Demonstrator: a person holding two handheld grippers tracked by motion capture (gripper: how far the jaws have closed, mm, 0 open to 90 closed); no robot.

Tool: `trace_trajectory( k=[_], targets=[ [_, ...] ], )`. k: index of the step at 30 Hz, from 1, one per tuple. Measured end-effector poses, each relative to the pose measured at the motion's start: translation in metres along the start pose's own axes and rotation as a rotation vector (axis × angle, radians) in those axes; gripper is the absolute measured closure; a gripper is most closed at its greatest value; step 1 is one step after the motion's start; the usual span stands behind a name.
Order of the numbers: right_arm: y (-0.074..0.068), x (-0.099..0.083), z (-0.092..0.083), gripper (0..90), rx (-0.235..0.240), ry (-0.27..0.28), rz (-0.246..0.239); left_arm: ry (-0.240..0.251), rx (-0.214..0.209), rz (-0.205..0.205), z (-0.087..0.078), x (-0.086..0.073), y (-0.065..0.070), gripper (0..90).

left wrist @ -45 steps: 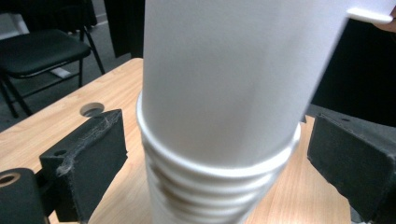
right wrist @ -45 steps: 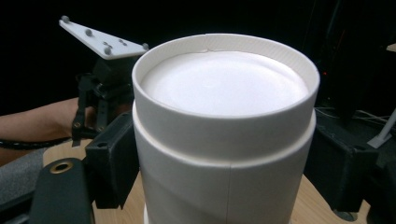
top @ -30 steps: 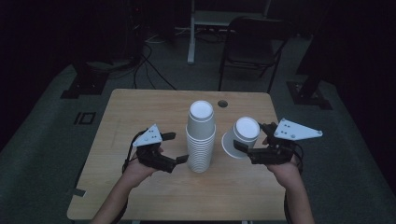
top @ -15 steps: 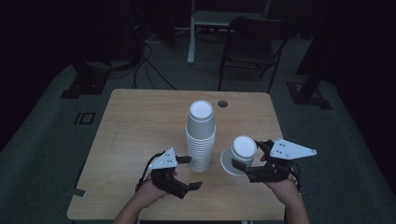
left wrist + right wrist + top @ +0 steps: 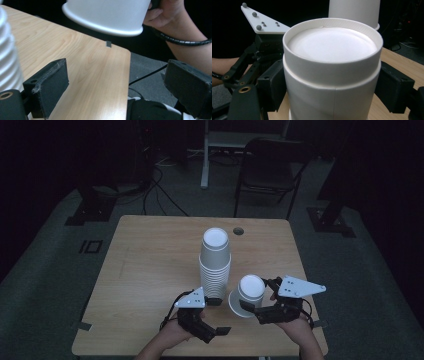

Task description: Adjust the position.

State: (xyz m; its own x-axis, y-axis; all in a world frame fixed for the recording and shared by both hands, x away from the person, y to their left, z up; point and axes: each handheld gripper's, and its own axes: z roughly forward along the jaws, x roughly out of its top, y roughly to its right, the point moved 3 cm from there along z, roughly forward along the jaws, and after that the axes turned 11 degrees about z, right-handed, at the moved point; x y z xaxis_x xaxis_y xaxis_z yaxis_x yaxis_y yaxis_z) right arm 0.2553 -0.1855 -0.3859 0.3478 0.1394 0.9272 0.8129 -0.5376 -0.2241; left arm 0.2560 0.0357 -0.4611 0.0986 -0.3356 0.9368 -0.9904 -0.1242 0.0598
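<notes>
Here your right gripper (image 5: 256,301) sat at the near right part of the wooden table (image 5: 150,270), jaws clamped on the sides of a single white paper cup (image 5: 246,295). That cup was upside down, base up, tilted a bit toward the middle of the table. In the left gripper view its rim (image 5: 105,23) hung above the wood, not touching, over the near right corner area. In the right gripper view the black pads (image 5: 397,87) pressed either side of the cup wall (image 5: 329,97), so it was held firm. Your right hand (image 5: 300,327) came in from the bottom edge, wrist bent inward, grey three-cornered plate (image 5: 299,286) on top pointing right.

Your left gripper (image 5: 218,316) was low at the near edge, just left of and in front of the tall stack of cups (image 5: 215,265). Its jaws stood wide apart and held nothing; in the left gripper view bare table and the floor past the edge showed between them. The left jaw was just beside the stack's ribbed rims (image 5: 8,60); contact can't be told. Your left hand (image 5: 172,335) gripped from below, forearm entering at the bottom.

The stack stood upright mid table, also base up, near a round grommet hole (image 5: 238,230). A dark chair (image 5: 270,170) stood beyond the far edge
</notes>
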Motion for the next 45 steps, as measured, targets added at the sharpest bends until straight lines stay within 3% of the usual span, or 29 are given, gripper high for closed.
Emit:
trace_trajectory(
  k=[8,16,24,29,33,37,41,45],
  targets=[
    [-0.003,-0.003,0.004,19.7,0.022,-0.004,0.01,0.041,-0.048,0.001,0.006,0.011,0.003,6.4],
    [-0.004,-0.006,0.007,19.7,0.029,-0.016,0.01,0.089,-0.052,-0.012,0.001,0.014,-0.001,15.7],
    [-0.005,-0.006,0.006,19.7,0.033,-0.025,0.003,0.138,-0.008,-0.014,-0.01,0.02,-0.006,40.9],
    [-0.005,-0.008,0.008,19.7,0.029,-0.042,0.002,0.153,0.002,-0.006,-0.014,0.022,-0.009,46.8],
    [-0.004,-0.01,0.009,19.7,0.035,-0.049,0.005,0.187,-0.021,-0.022,-0.018,0.022,-0.01,54.3],
    [-0.004,-0.011,0.01,19.7,0.046,-0.061,0.005,0.205,-0.034,-0.012,-0.021,0.022,-0.011,65.6],
    [-0.004,-0.013,0.012,19.7,0.056,-0.078,0.004,0.246,-0.096,-0.041,-0.023,0.023,-0.012,71.4],
    [-0.005,-0.016,0.016,20.2,0.067,-0.096,0.002,0.254,-0.111,-0.025,-0.025,0.024,-0.011,80.7]
  ],
)
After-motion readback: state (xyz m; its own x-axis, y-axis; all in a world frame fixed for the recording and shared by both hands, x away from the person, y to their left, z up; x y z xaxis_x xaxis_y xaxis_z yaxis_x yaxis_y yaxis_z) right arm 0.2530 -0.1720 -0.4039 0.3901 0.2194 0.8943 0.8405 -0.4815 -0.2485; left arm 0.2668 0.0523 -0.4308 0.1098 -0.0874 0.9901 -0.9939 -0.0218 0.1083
